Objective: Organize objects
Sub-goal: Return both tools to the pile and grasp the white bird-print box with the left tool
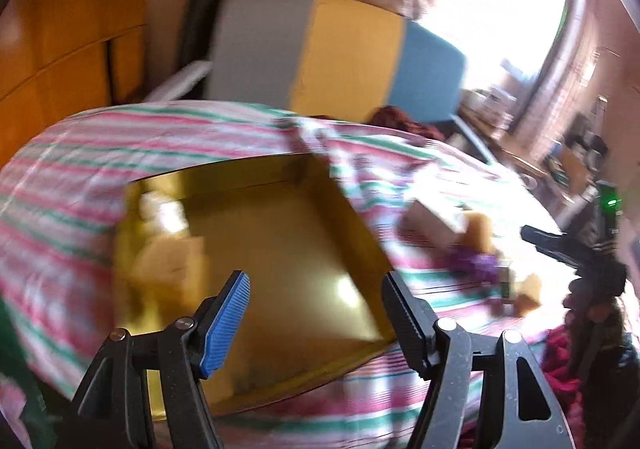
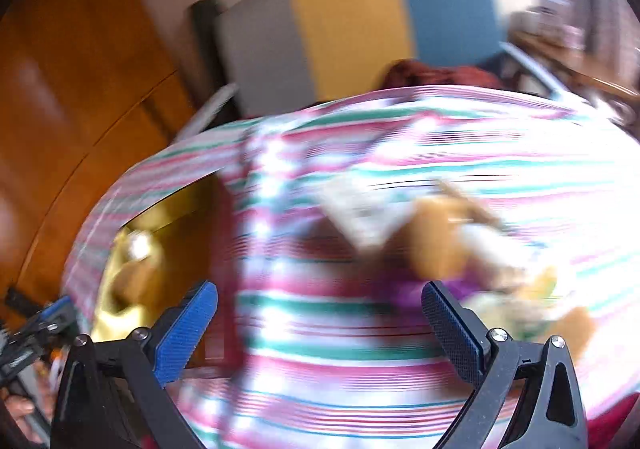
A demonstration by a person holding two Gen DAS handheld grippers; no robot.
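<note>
Both jaws gape empty: left gripper point(image 1: 316, 313) over gold box point(image 1: 280, 233), right gripper point(image 2: 320, 325) beside it.

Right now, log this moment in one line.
left gripper: open, empty, over gold box | right gripper: open, empty, over striped sheet | loose items: beside box

Motion blur smears both views. The pale and tan items point(image 1: 168, 245) inside the shiny gold rectangular tray point(image 1: 304, 217) cannot be identified. On the pink, green and white striped bedcover point(image 2: 360, 153), the right-hand heap of tan, white and purple objects point(image 2: 452, 245) is too streaked to name. The tray's near left corner is hidden behind the gripper frame. Clutter on the far right shelf point(image 1: 576, 165) is unreadable.
</note>
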